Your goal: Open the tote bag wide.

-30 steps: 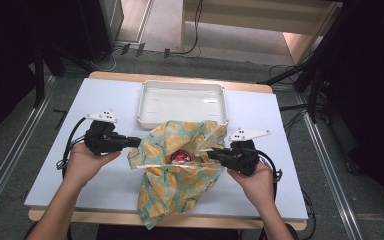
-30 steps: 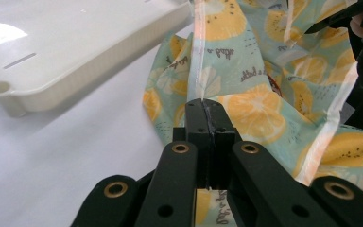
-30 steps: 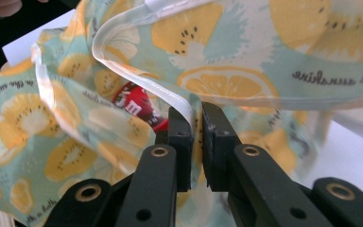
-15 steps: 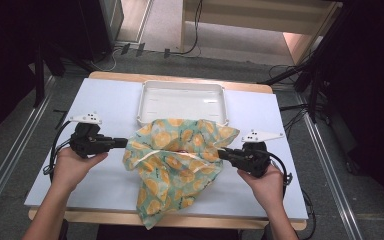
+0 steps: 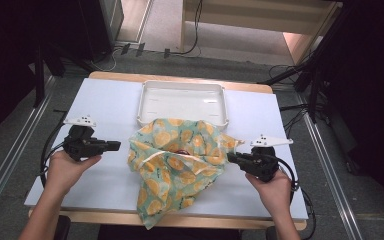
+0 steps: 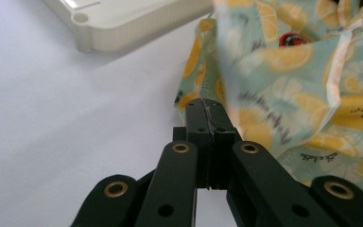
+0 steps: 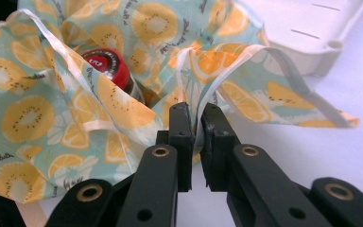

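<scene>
While the orange-slice patterned cloth bag lies crumpled in the middle of the white tabletop, both hands sit at its two sides. Left tongs rest just left of the bag, apart from it in the high view, jaws pressed together with nothing between them; in the left gripper view the left tongs point at the bag's edge, tips just beside the fabric, can't tell if touching. Right tongs at the bag's right side; in the right gripper view the right tongs pinch a thin white ribbon-like edge strip of the bag between the pads, jaws have just been closing on it, a narrow slit left between them. Red-capped bottle sits inside the bag's open mouth, cap showing, body mostly hidden by fabric; a red spot of it shows from above. White tray stands behind the bag toward the far edge of the tabletop, bag's far fold touching or overlapping its near rim. Bag's lower corner hangs past the near tabletop edge
</scene>
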The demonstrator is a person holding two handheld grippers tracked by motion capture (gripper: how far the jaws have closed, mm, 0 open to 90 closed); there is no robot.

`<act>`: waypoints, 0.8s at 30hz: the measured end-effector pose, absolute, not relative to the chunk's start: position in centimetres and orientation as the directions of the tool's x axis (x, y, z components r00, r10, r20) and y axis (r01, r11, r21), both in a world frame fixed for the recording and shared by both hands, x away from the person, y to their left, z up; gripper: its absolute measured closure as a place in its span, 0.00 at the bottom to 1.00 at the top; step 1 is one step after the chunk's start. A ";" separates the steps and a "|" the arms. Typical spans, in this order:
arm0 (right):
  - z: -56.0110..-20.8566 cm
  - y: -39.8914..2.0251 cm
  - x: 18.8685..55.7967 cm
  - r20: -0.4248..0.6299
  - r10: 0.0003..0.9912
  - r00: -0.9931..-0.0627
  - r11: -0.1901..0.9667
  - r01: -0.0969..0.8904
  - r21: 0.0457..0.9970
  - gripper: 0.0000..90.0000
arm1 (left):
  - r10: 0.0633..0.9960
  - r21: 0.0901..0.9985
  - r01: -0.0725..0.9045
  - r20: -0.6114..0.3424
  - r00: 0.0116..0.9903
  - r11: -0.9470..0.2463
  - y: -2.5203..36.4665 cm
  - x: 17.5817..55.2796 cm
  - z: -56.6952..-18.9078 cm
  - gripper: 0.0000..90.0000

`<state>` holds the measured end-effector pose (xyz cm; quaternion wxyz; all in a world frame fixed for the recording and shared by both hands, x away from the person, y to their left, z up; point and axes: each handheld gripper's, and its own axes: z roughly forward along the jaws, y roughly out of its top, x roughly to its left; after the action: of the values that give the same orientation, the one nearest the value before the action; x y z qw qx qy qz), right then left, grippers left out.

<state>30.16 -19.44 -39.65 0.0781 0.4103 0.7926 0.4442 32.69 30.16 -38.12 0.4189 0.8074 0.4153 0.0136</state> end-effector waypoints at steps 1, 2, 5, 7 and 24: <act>-39.7 -19.8 30.0 0.246 0.724 -0.645 0.260 0.585 0.768 0.95 | 0.679 0.689 0.661 -0.335 0.654 -0.297 30.2 32.7 -38.1 1.00; -39.8 -19.9 30.0 0.253 0.724 -0.642 0.253 0.588 0.768 0.95 | 0.674 0.693 0.655 -0.330 0.660 -0.302 30.2 32.8 -38.1 1.00; -40.2 -19.9 29.7 0.259 0.714 -0.651 0.266 0.594 0.759 0.93 | 0.662 0.702 0.644 -0.329 0.673 -0.305 29.8 32.8 -37.9 1.00; -40.3 -19.7 29.5 0.246 0.711 -0.659 0.285 0.590 0.756 0.91 | 0.656 0.697 0.642 -0.327 0.680 -0.318 29.6 32.8 -37.9 1.00; -36.7 -23.4 28.3 0.194 0.749 -0.634 0.220 0.513 0.829 0.67 | 0.624 0.714 0.628 -0.345 0.701 -0.310 28.0 33.4 -36.8 0.91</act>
<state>28.31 -23.41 -36.70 0.1246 0.4092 0.7710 0.4717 33.37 27.96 -36.77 0.4419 0.8095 0.3867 -0.0021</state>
